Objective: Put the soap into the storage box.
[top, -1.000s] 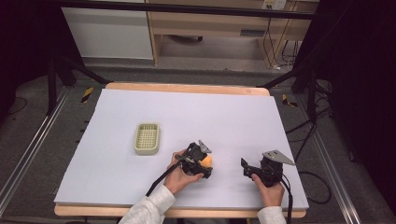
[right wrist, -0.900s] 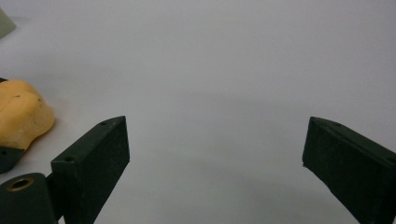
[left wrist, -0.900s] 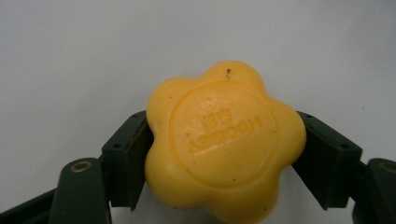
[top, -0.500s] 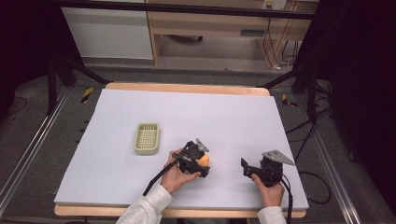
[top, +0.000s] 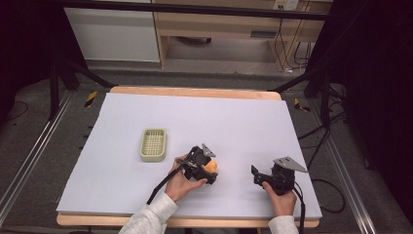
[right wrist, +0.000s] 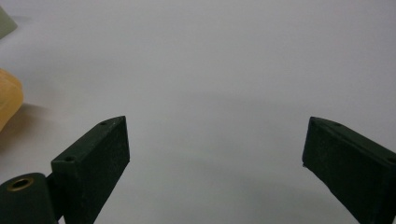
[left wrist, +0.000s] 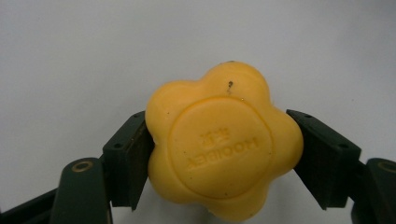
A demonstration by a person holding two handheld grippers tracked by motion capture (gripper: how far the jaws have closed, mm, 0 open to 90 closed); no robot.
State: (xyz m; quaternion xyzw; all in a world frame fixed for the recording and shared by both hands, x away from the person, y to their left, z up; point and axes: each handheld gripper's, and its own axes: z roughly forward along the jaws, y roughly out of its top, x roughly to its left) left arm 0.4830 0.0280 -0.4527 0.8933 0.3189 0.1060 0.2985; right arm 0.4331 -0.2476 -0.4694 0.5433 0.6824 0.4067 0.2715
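Soap (left wrist: 223,144) (yellow, flower-shaped) between left fingers (left wrist: 127,161).

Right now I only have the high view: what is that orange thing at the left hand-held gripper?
Observer: A yellow flower-shaped soap, with raised lettering on its face.
Operator: Is it actually gripped?
Observer: Yes, the left hand-held gripper has a jaw pressed on each side of it.
Operator: And the right one?
Observer: The right hand-held gripper is open, with bare white table between its jaws.
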